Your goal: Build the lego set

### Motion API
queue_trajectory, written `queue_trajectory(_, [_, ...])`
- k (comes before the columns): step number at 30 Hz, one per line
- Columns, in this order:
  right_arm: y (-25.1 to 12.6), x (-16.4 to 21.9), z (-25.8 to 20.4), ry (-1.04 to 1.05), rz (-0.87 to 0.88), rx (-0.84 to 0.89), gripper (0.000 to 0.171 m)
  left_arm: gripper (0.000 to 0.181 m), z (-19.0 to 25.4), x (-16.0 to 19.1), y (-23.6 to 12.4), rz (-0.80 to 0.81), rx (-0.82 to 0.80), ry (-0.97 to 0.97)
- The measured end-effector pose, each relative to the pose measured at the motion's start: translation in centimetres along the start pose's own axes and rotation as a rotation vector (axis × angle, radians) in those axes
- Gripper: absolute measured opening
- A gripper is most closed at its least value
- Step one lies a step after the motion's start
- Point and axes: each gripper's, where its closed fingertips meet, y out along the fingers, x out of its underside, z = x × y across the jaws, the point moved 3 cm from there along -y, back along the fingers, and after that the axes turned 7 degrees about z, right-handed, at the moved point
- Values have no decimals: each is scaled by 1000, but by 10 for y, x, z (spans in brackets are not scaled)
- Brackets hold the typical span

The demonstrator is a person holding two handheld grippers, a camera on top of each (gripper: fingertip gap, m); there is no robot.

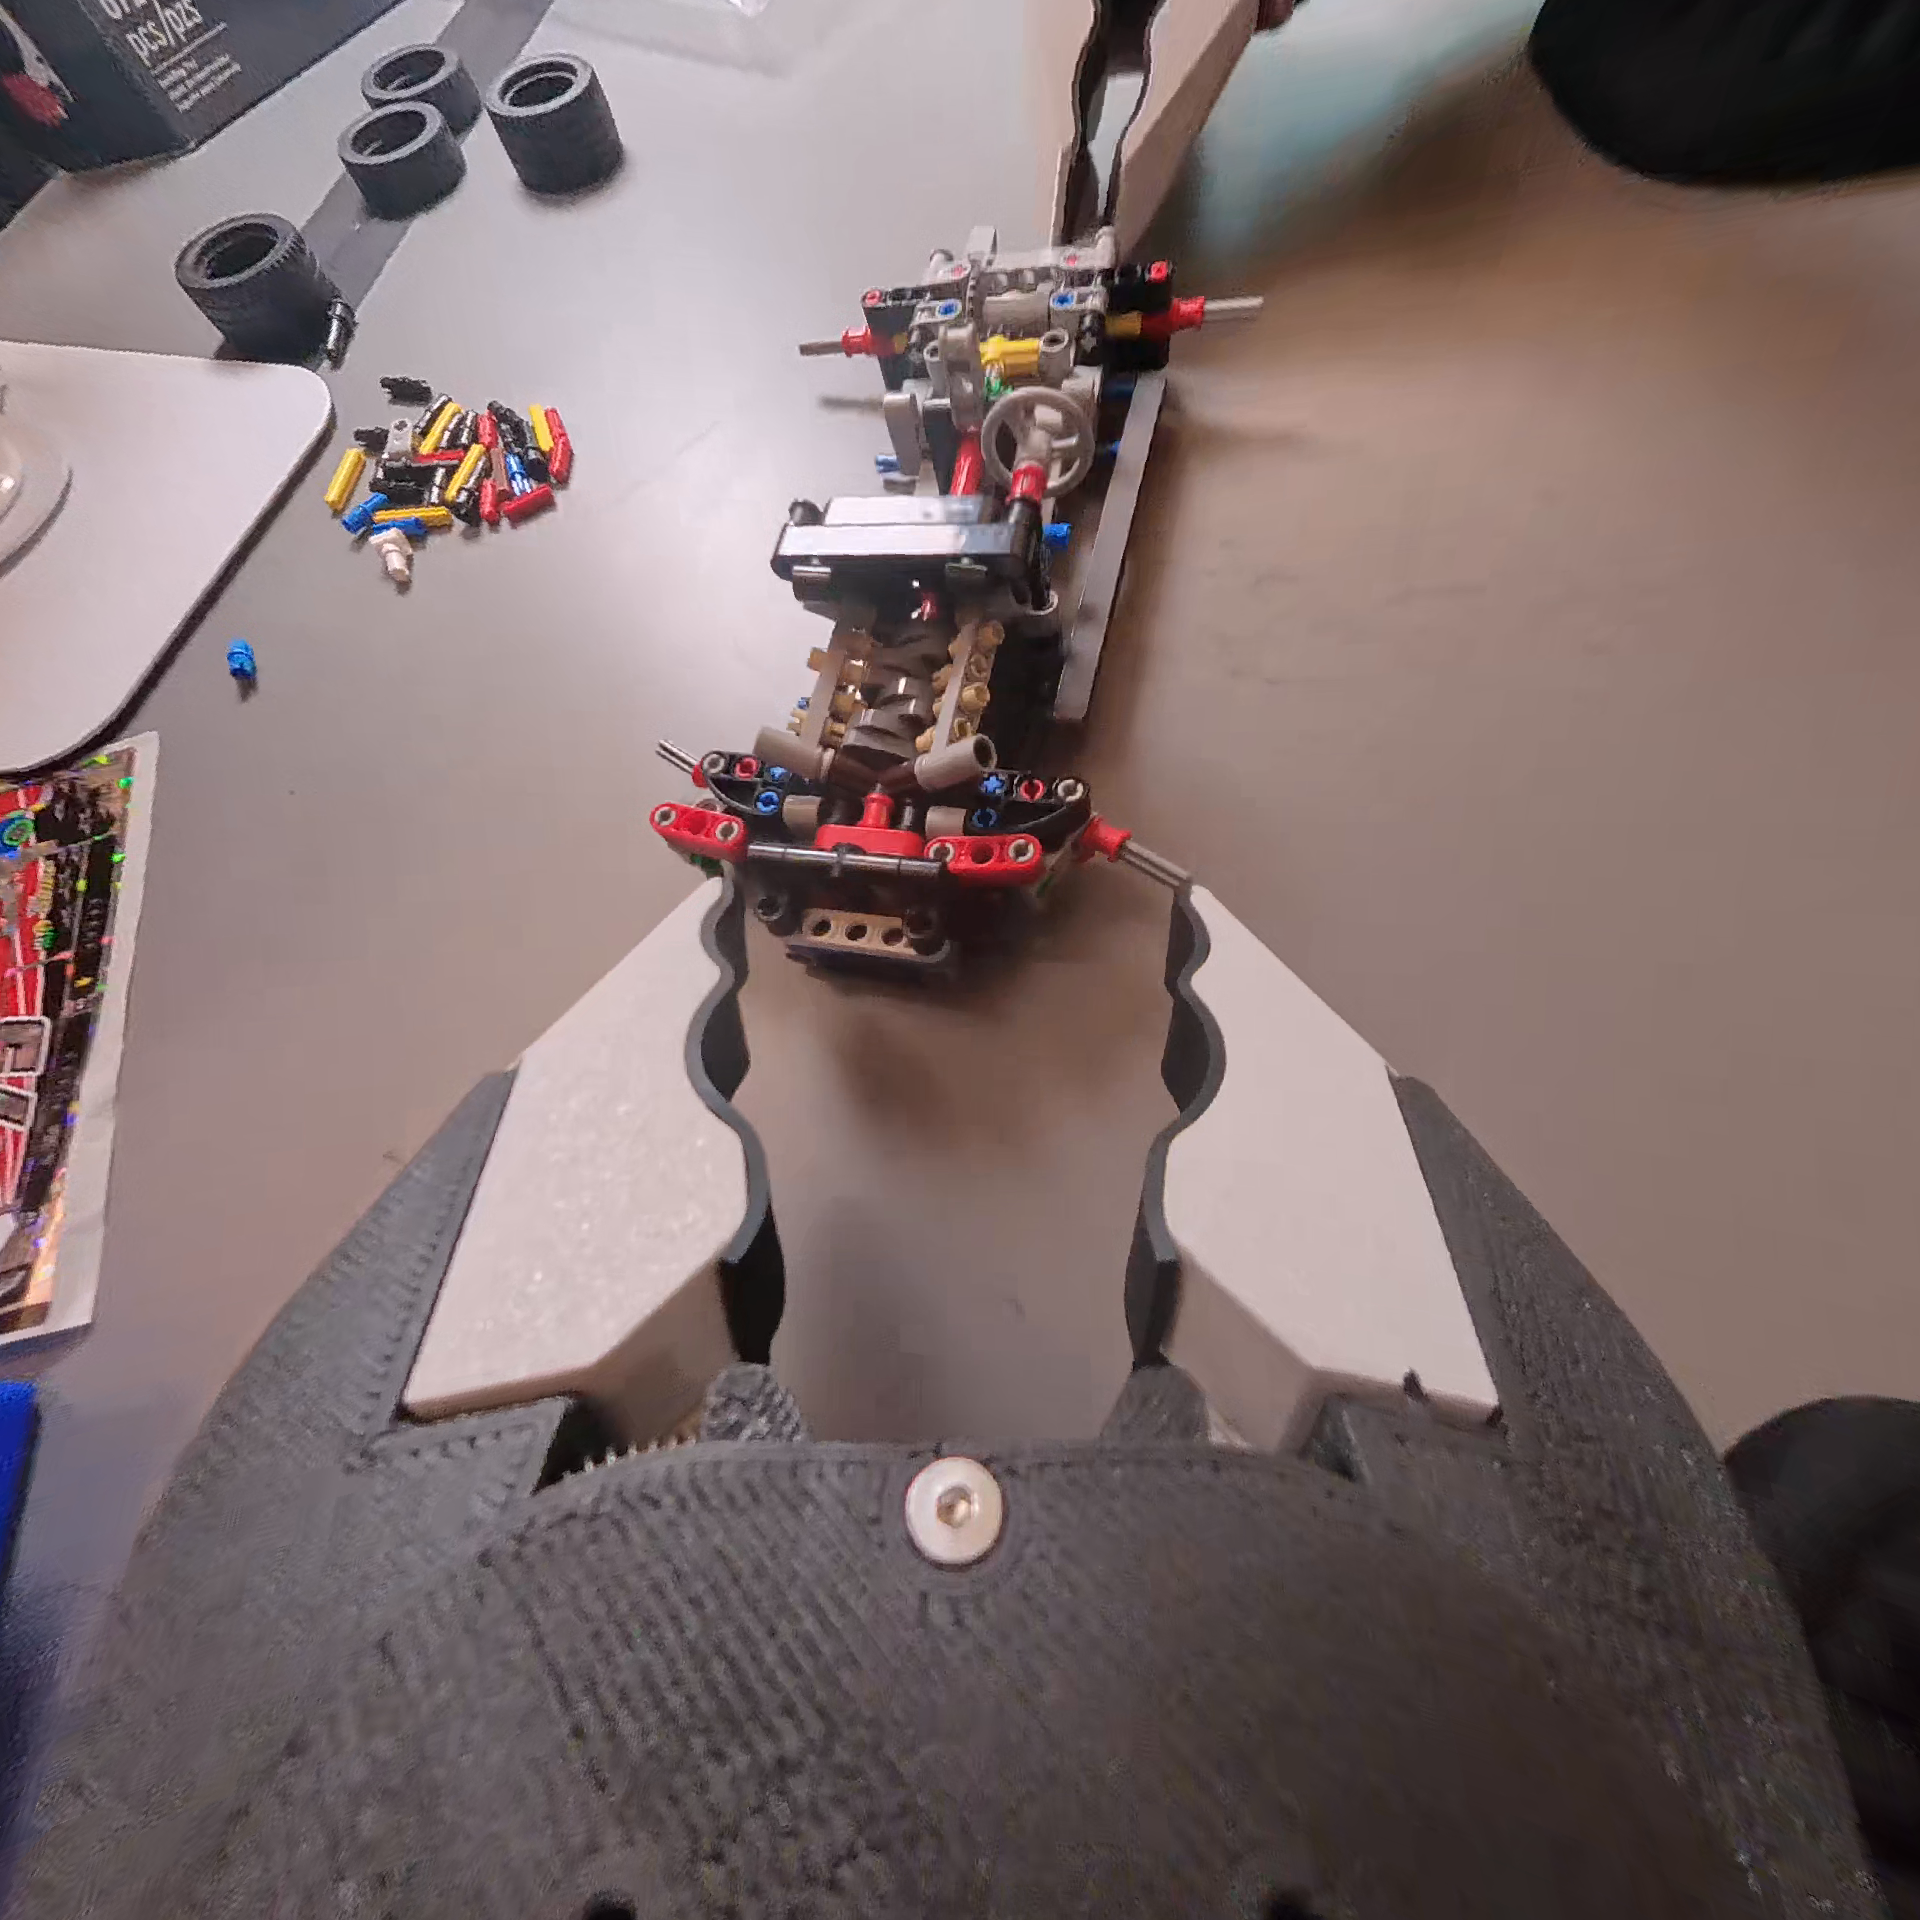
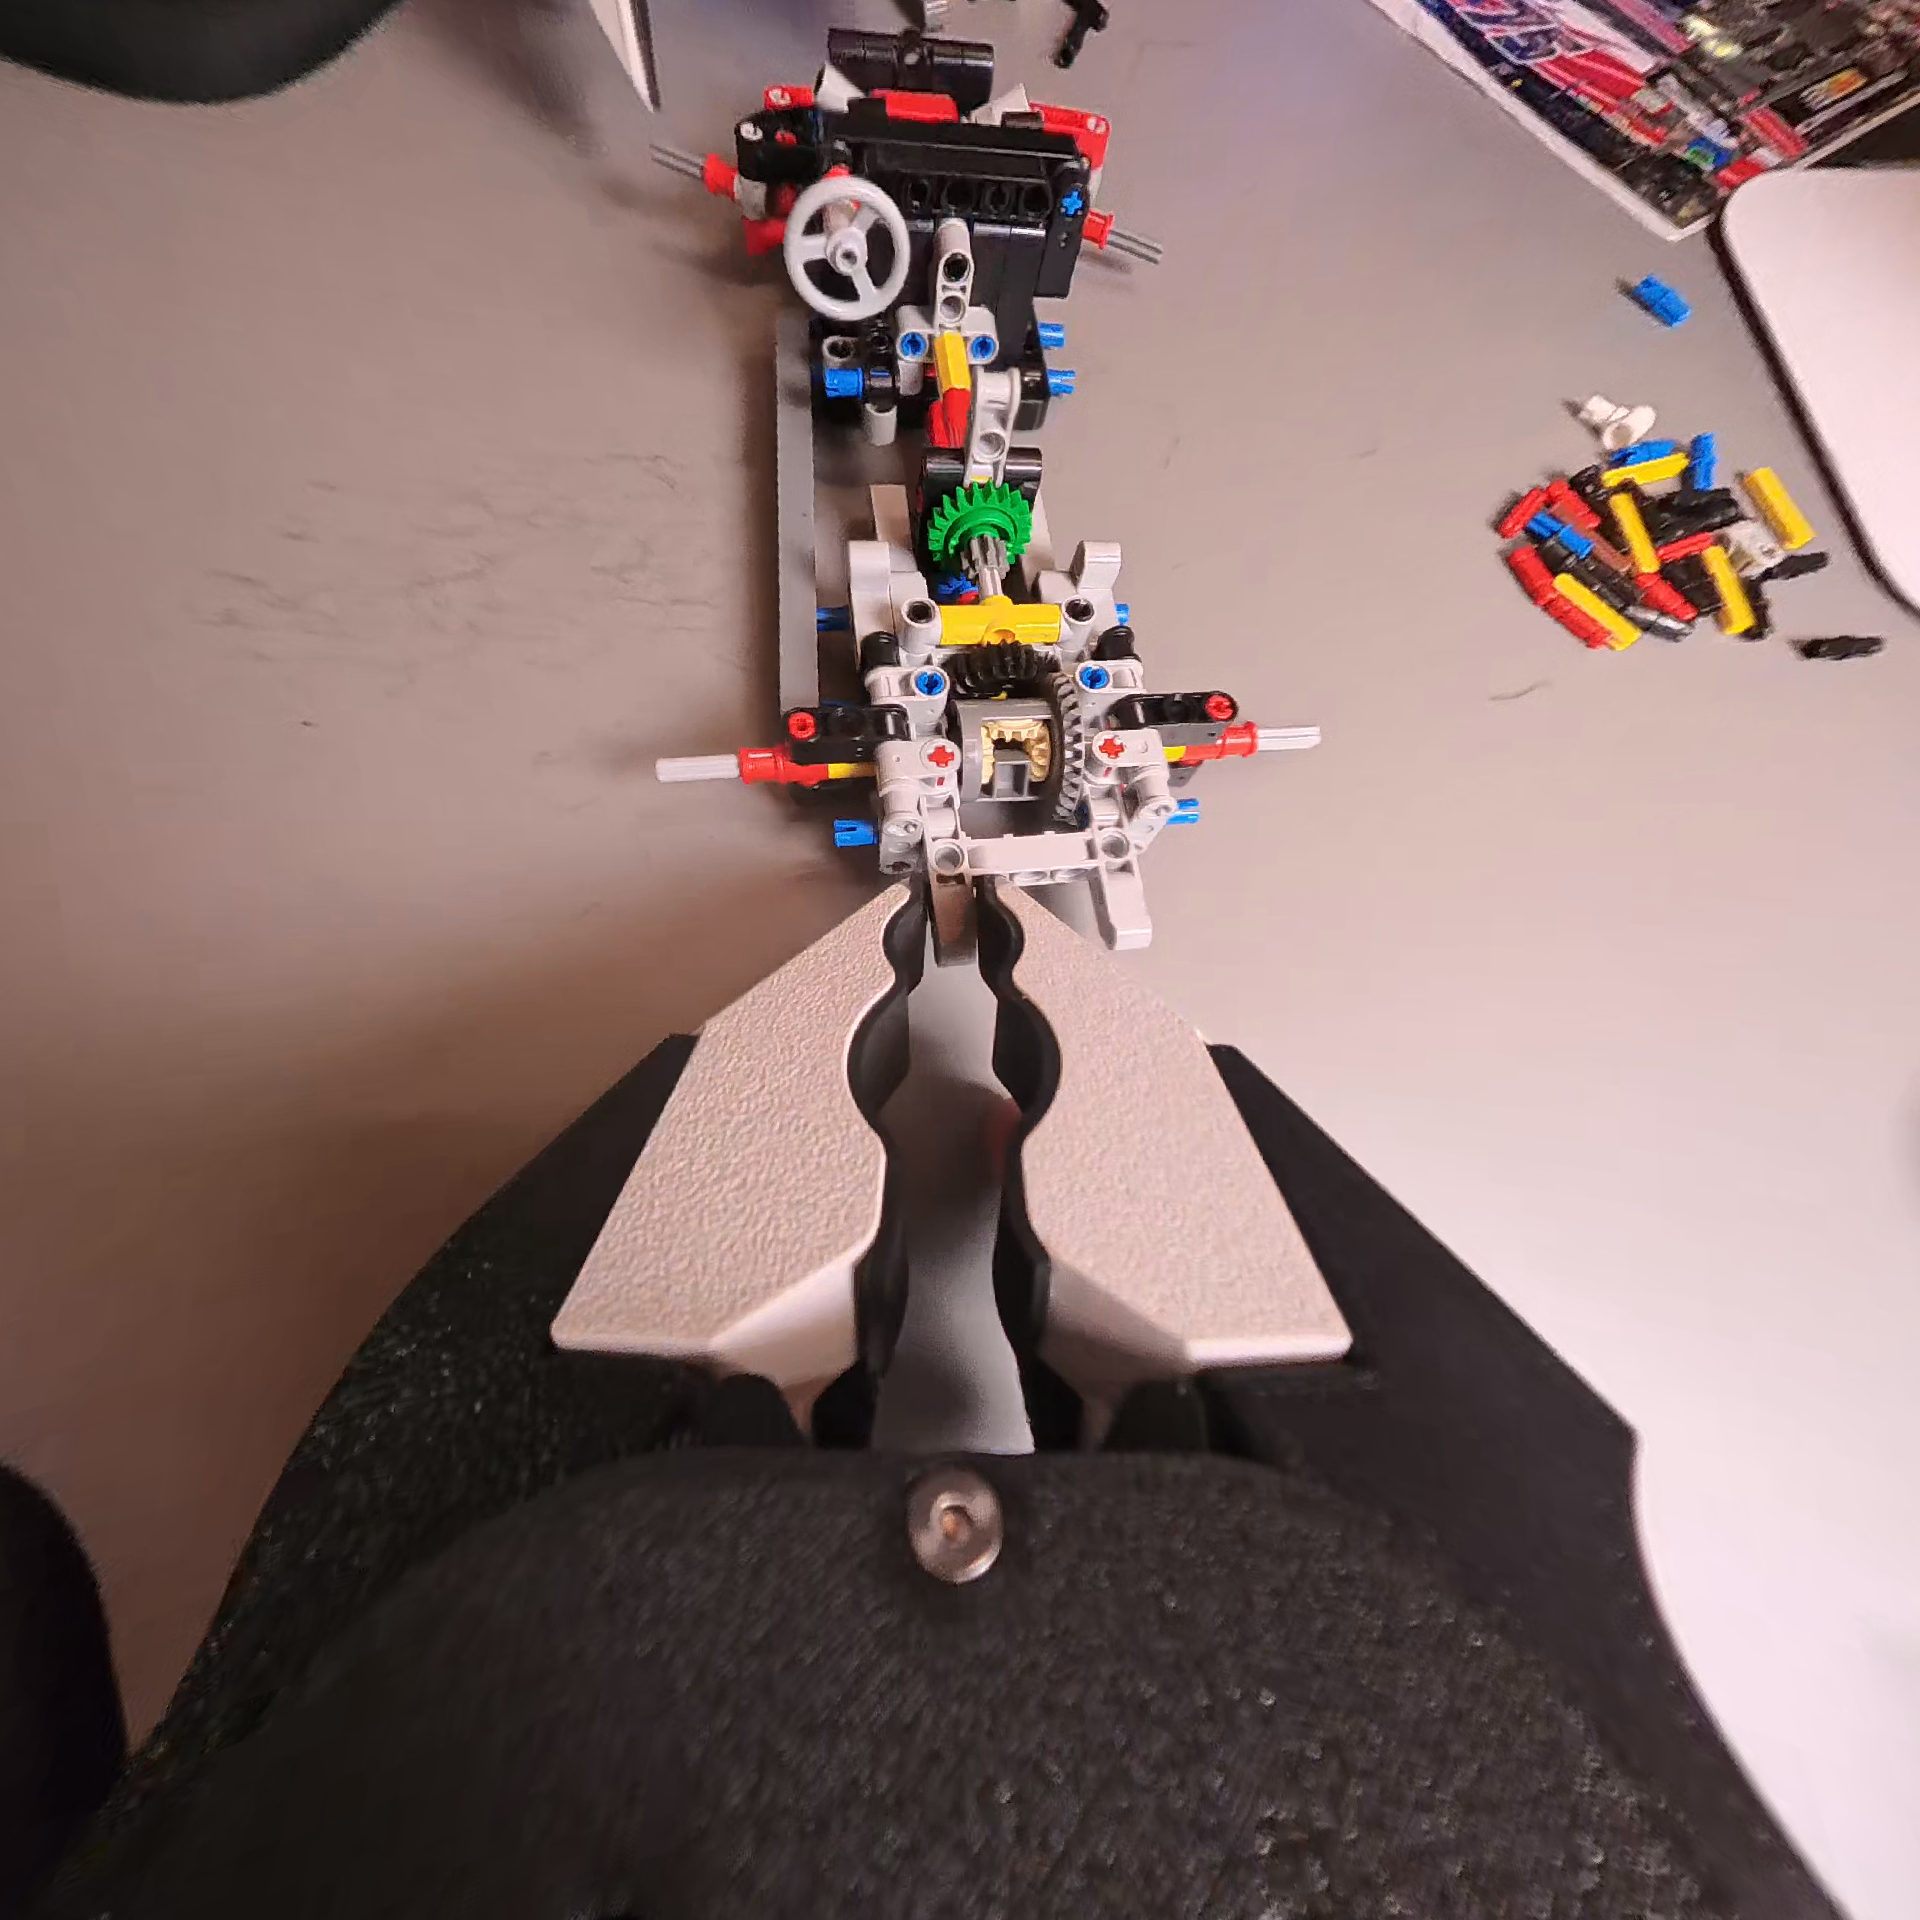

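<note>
A long Lego car chassis (image 1: 914, 623) lies on the grey table, with a grey steering wheel (image 1: 1039, 436), an engine block and red parts at my near end. My left gripper (image 1: 956, 914) is open, and its fingertips flank the chassis's near end without gripping it. In the right wrist view the chassis (image 2: 977, 644) shows a green gear (image 2: 977, 520) and a differential. My right gripper (image 2: 951, 909) is shut on the grey frame at that end. It also shows in the left wrist view (image 1: 1101, 223) at the chassis's far end.
A long grey beam (image 1: 1112, 540) lies alongside the chassis. A pile of loose coloured pins (image 1: 457, 457) (image 2: 1662, 551), a single blue pin (image 1: 241, 660) and several black tyres (image 1: 468, 114) lie to the left. A white board (image 1: 135, 499), a booklet (image 1: 62, 1039) and a dark box (image 1: 156, 62) border that side. The gap from one gripper's tips to the other's is roughly 20 cm. The single blue pin (image 1: 241, 660) is about 20 cm from my left fingertips and 25 cm from my right. My right wrist view (image 2: 1663, 297) looks at it from another angle.
</note>
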Motion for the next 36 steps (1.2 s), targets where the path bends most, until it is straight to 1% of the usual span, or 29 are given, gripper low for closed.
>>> queue_trajectory(4, [-4, -2, 4, 115, 31, -71, 7, 78, -4, 6, 13, -77, -87, 150])
queue_trajectory(6, [-7, -4, 7, 166, 59, -98, 7, 72, -10, 6, 18, -84, -141, 210])
queue_trajectory(9, [-11, -12, 10, 261, 137, -143, 7, 66, -15, 5, 24, -74, -210, 303])
queue_trajectory(11, [-15, -14, 13, 336, 177, -166, 6, 64, -16, 4, 24, -59, -226, 322])
queue_trajectory(13, [-16, -13, 14, 379, 197, -182, 6, 56, -17, 1, 24, -29, -250, 337])
queue_trajectory(15, [-17, -12, 15, 425, 214, -197, 6, 51, -18, -4, 21, 3, -261, 335])
queue_trajectory(21, [-17, -13, 17, 502, 252, -230, 5, 48, -18, -10, 15, 51, -250, 278])
queue_trajectory(24, [-17, -14, 16, 520, 267, -245, 5, 40, -22, -16, 10, 91, -269, 243])
queue_trajectory(29, [-15, -15, 15, 534, 274, -254, 5, 37, -25, -13, 8, 94, -274, 199])
queue_trajectory(36, [-16, -15, 18, 572, 298, -260, 5, 37, -26, -13, 9, 98, -286, 190])
